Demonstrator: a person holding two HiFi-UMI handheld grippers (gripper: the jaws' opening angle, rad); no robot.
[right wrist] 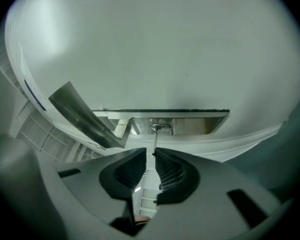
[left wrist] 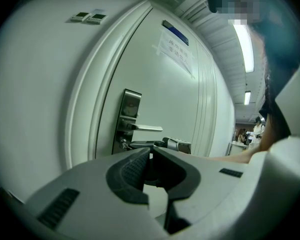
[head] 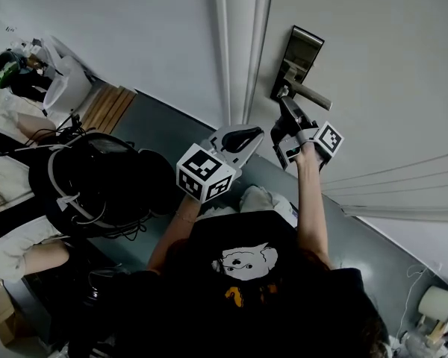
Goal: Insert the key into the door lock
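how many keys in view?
1. The key is pinched in the fingers of the right gripper, tip at the lock plate on the door. None seen elsewhere; left gripper holds nothing.

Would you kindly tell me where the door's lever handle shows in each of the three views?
Head view: lever handle upper right, on the lock plate.
Left gripper view: handle central, pointing right.
Right gripper view: handle left, a slanting bar.
Shared landmark: the lock plate.
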